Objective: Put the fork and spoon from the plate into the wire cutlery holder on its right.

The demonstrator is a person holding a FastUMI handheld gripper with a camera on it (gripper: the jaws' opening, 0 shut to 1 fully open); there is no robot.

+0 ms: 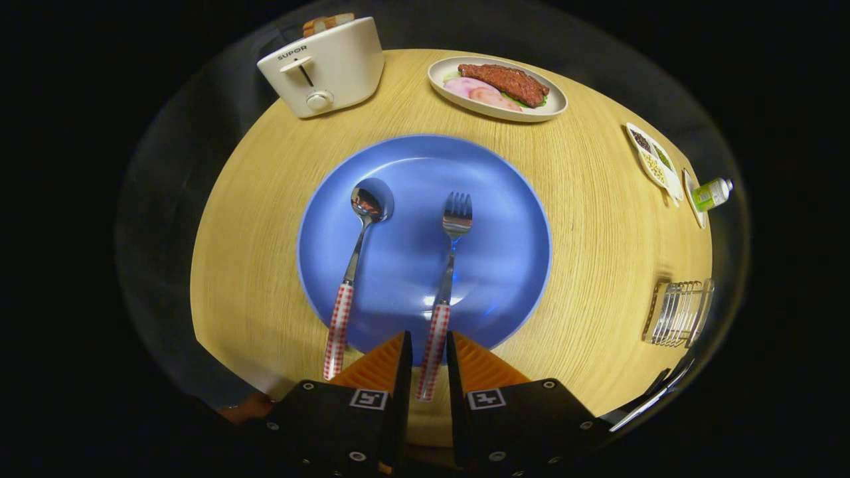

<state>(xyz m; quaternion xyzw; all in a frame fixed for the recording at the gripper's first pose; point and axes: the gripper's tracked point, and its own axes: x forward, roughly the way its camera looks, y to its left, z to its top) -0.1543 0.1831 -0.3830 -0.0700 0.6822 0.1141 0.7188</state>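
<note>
Gripper view, fingers [402, 362] flanking fork [446, 285] handle, toaster [323, 66] reads SUPOR

A white toaster [323, 66] holding bread stands at the round wooden surface's [597, 219] far left edge. An oval dish of meat and ham [497, 87] sits at the far edge. Small seed dishes [654, 162] and a green tube [712, 193] line the right edge.

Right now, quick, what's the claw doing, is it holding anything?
Claw: nearly closed around the fork handle, which lies between its fingers; whether both fingers press on it cannot be told. The spoon lies untouched on the plate.
</note>
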